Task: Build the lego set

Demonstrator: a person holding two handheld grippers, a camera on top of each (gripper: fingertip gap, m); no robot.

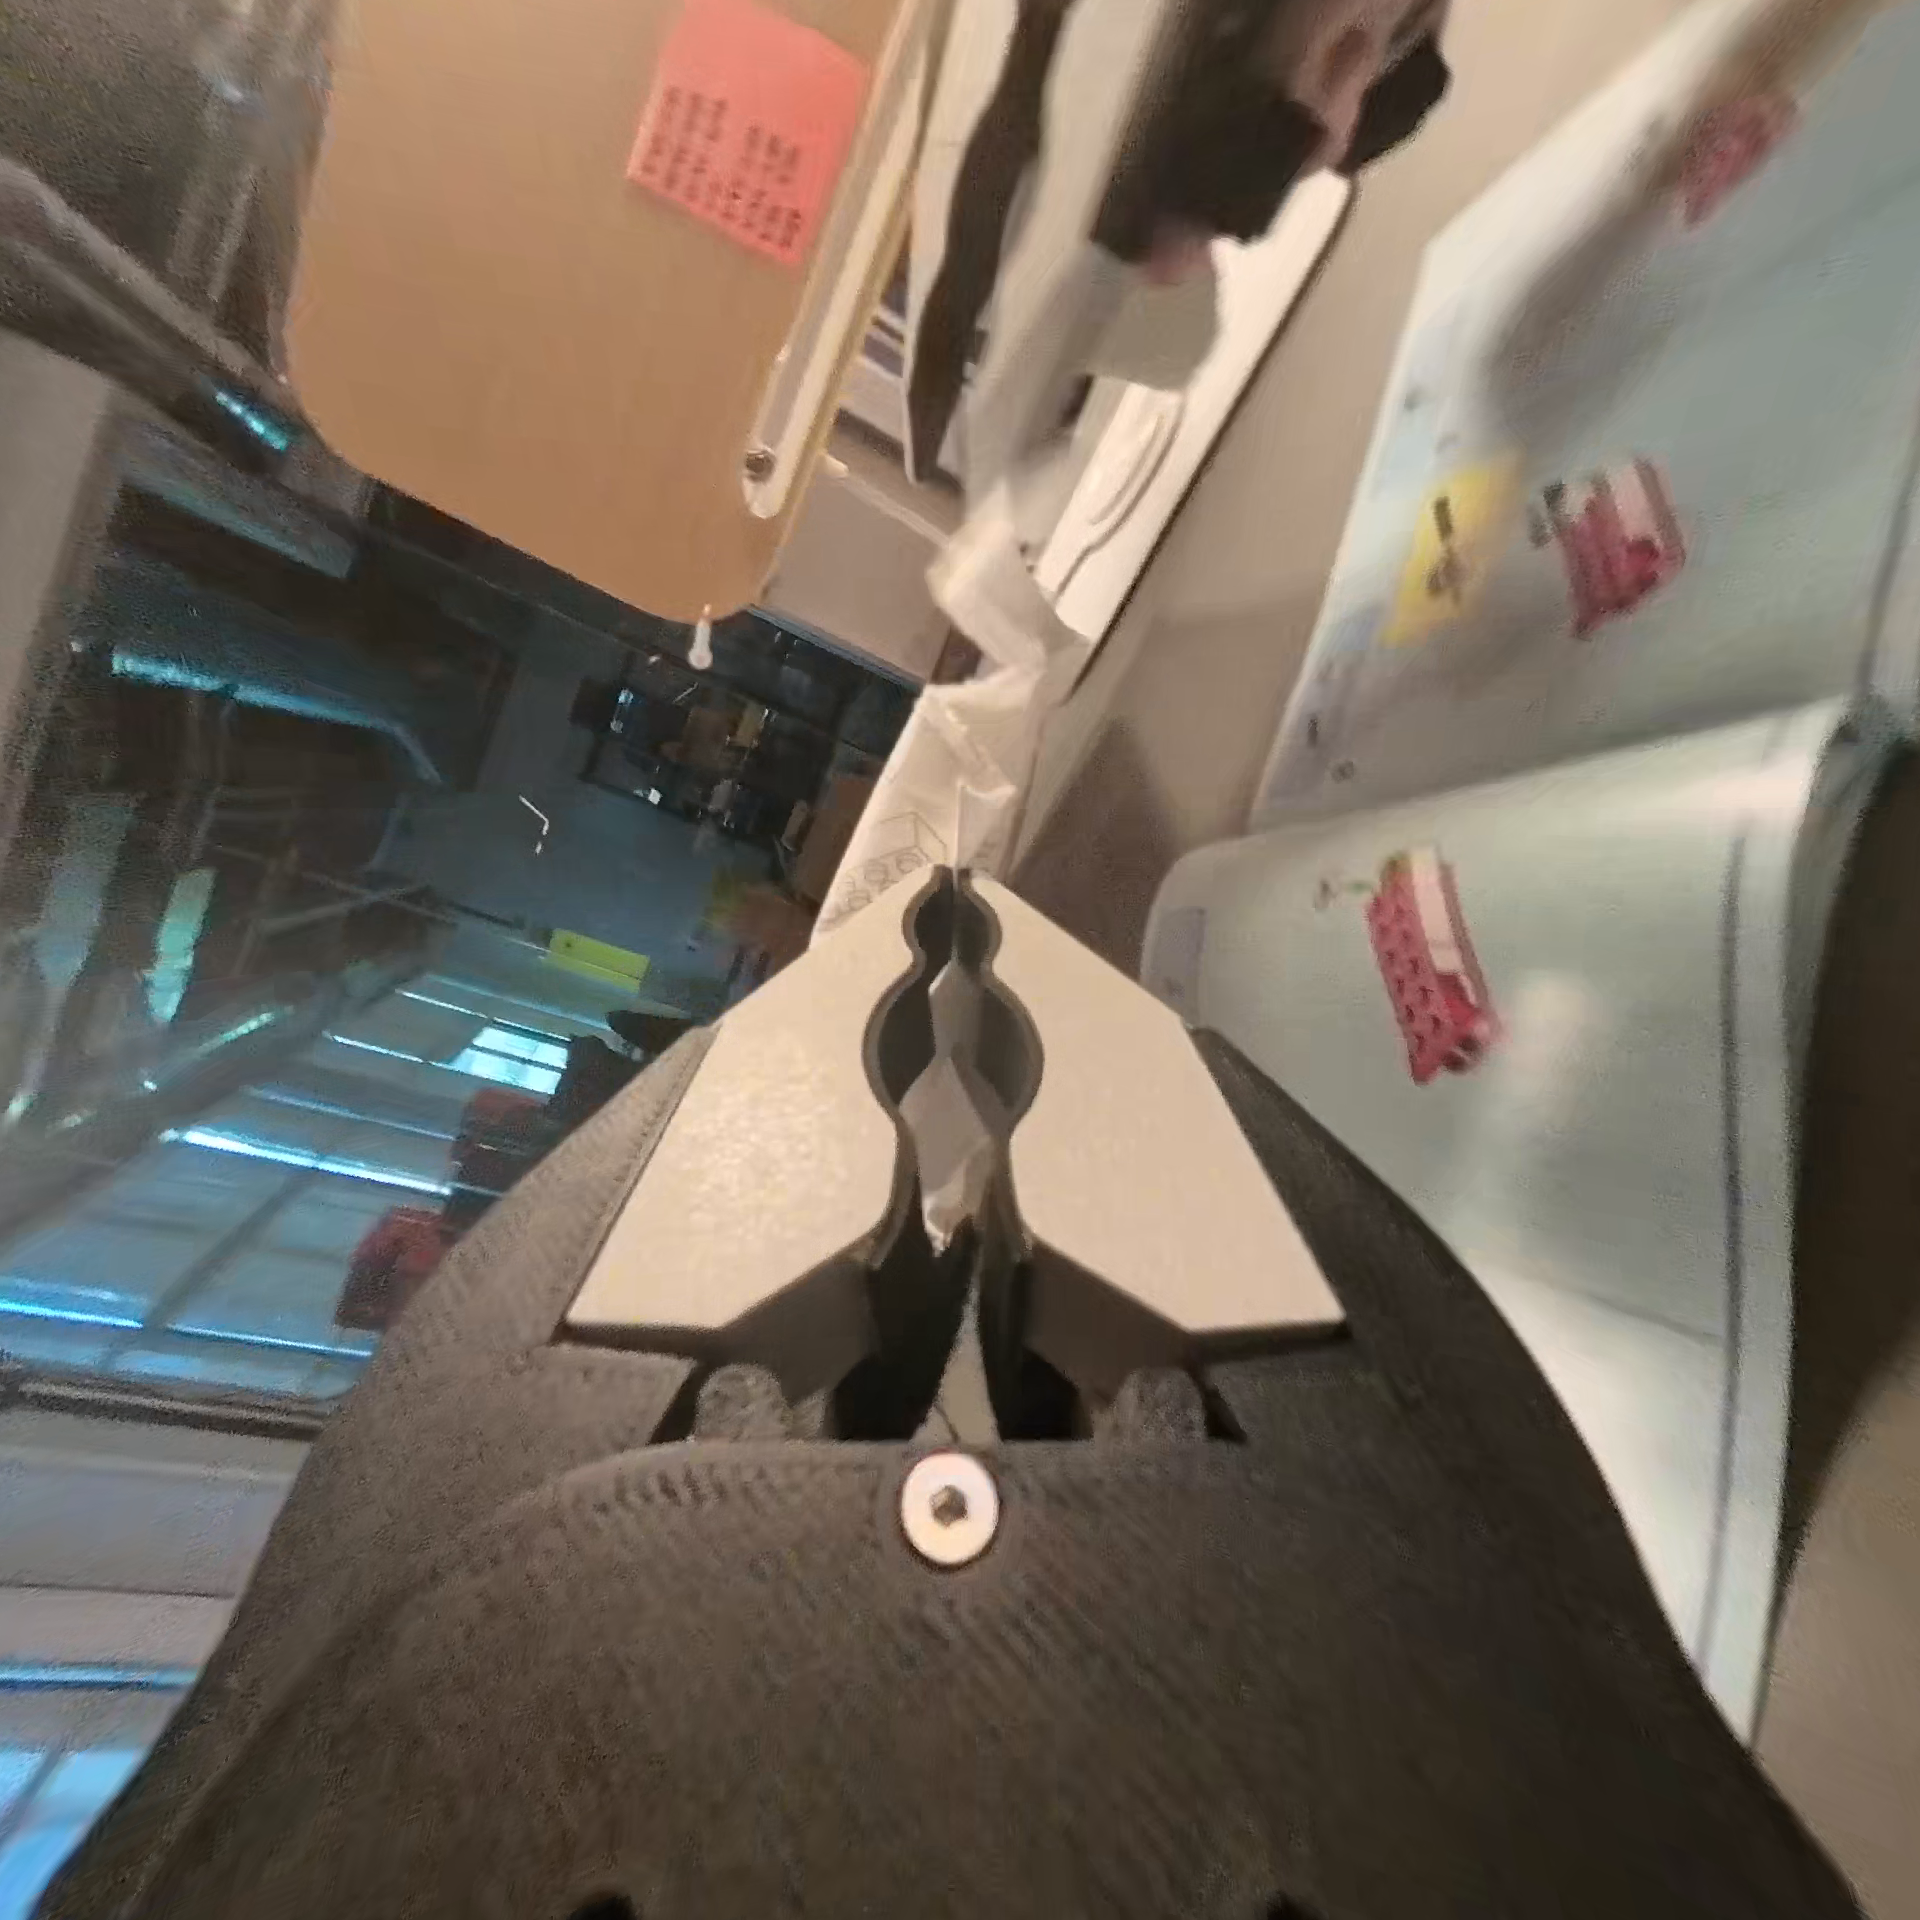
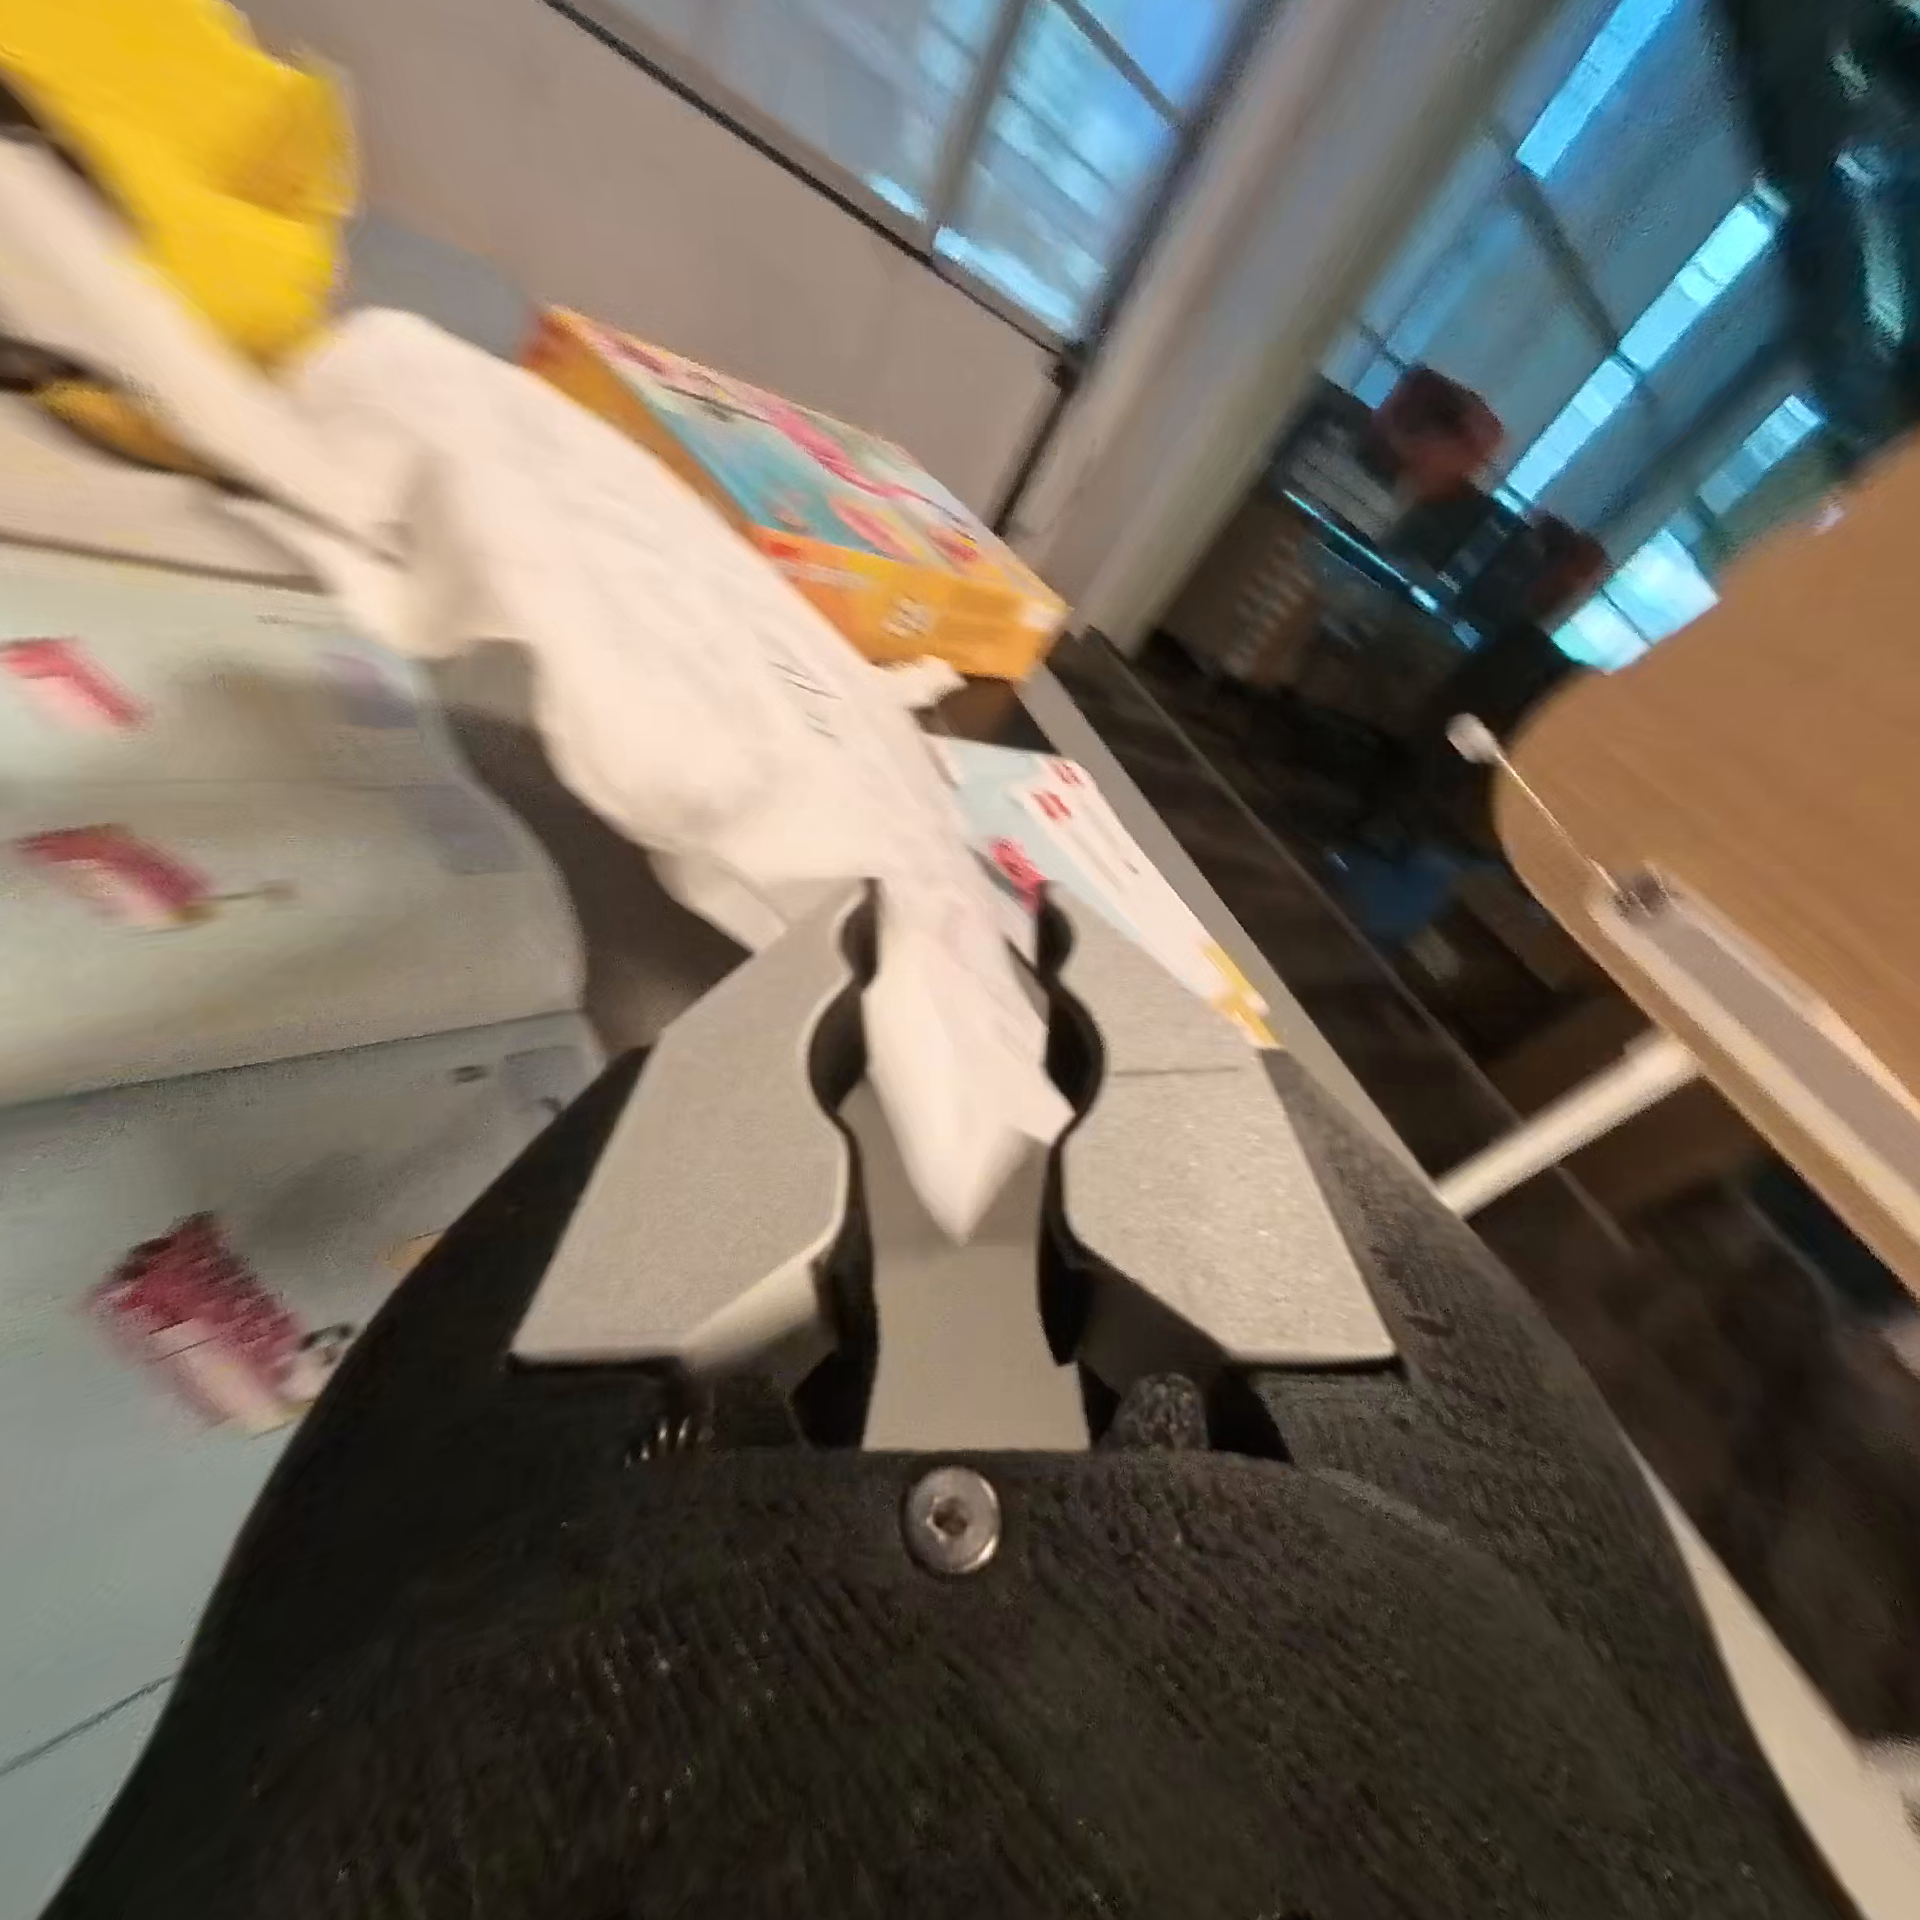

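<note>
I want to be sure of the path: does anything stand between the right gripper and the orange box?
Yes. The white bag lies across the way: it runs from between the fingers of the right gripper up to the near edge of the orange box.

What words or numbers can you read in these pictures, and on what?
Nothing reads clearly.
Pink paper sheet on tan board: rows of marks, too small.
Orange cardboard box: print blurred.
Pale booklet pages with pink brick pictures: print blurred.
White crumpled paper bag: faint marks, blurred.
</note>
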